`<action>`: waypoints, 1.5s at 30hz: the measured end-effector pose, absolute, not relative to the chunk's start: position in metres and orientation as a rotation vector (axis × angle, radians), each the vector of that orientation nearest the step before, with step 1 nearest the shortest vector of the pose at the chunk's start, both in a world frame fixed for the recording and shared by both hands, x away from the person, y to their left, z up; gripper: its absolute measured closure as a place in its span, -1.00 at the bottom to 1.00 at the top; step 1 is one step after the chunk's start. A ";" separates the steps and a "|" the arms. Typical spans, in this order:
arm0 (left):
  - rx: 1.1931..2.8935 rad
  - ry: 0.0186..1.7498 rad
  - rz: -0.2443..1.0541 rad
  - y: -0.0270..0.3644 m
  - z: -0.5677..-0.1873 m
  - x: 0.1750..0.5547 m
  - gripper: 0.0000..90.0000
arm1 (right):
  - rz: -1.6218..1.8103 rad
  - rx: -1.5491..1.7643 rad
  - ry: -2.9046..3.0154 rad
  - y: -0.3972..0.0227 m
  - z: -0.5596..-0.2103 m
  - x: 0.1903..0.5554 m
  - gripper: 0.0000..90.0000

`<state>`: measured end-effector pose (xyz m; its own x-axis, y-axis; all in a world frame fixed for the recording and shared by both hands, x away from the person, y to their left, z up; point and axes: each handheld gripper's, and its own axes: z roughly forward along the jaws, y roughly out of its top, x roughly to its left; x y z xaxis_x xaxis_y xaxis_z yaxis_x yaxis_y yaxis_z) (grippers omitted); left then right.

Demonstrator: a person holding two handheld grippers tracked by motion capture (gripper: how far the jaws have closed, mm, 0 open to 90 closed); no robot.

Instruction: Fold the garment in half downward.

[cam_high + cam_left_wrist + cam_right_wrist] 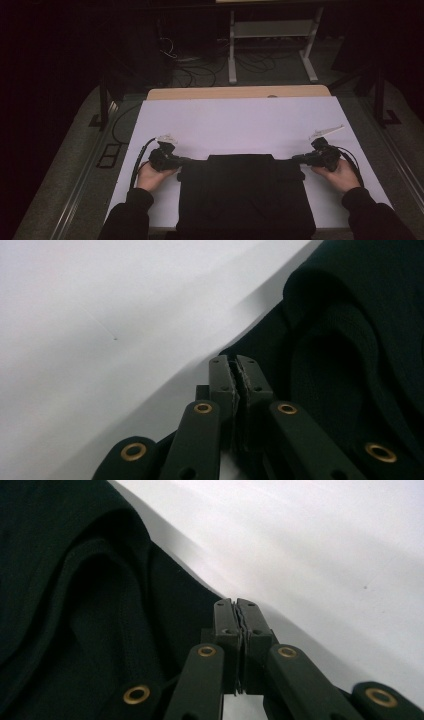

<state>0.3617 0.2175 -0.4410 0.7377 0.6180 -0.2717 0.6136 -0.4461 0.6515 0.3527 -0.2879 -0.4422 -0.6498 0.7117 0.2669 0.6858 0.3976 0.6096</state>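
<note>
1. On the bench, a white sheet over a wooden top as the high view shows it, a folded black fabric garment lies at the near edge, midway between the person's two hands.
2. In the same view the left gripper meets the garment's upper left corner and the right gripper meets its upper right corner; each points inward, with a hand behind it and a cable trailing off it.
3. Beyond the bench, a white metal stand and loose cables lie on the dim floor.
4. In the left gripper view the left gripper has its jaws drawn together, pads nearly meeting, at the edge of the black garment. Whether cloth is pinched between the pads I cannot tell. White bench surface lies to the left.
5. In the right gripper view the right gripper has its jaws pressed flat against each other at the hem of the garment, with white bench to the right. Any cloth in the grip is too thin to make out.
</note>
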 end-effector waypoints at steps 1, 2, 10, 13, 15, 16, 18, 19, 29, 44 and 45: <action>2.162 0.927 0.002 0.218 -0.441 0.362 0.90 | 1.101 1.299 2.593 -0.288 -0.442 0.353 0.94; 2.164 0.927 0.005 0.219 -0.441 0.362 0.90 | 1.099 1.299 2.590 -0.288 -0.442 0.352 0.93; 2.168 0.910 0.074 0.217 -0.433 0.360 0.91 | 1.098 1.297 2.551 -0.288 -0.437 0.352 0.94; 2.181 0.916 0.078 0.218 -0.435 0.362 0.91 | 1.090 1.295 2.551 -0.287 -0.437 0.352 0.94; 2.167 0.920 0.074 0.219 -0.434 0.363 0.91 | 1.090 1.288 2.544 -0.287 -0.436 0.353 0.94; 2.159 0.921 0.067 0.221 -0.432 0.363 0.91 | 1.092 1.289 2.540 -0.286 -0.435 0.354 0.94; 2.146 0.918 0.074 0.222 -0.429 0.364 0.91 | 1.089 1.285 2.541 -0.285 -0.435 0.355 0.94; 2.140 0.917 0.084 0.222 -0.427 0.364 0.91 | 1.088 1.282 2.542 -0.284 -0.435 0.356 0.94; 2.193 0.887 0.137 0.219 -0.421 0.370 0.91 | 1.095 1.271 2.553 -0.283 -0.428 0.365 0.94; 2.164 0.924 0.172 0.219 -0.410 0.383 0.91 | 1.097 1.263 2.522 -0.283 -0.417 0.379 0.94; 2.174 0.919 0.173 0.220 -0.409 0.384 0.91 | 1.099 1.258 2.518 -0.283 -0.416 0.380 0.94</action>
<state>0.3841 0.2197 -0.4093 0.7325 0.6626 -0.1561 0.5601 -0.4564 0.6914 0.3797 -0.2832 -0.4164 -0.6476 0.7346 0.2023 0.6479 0.3911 0.6537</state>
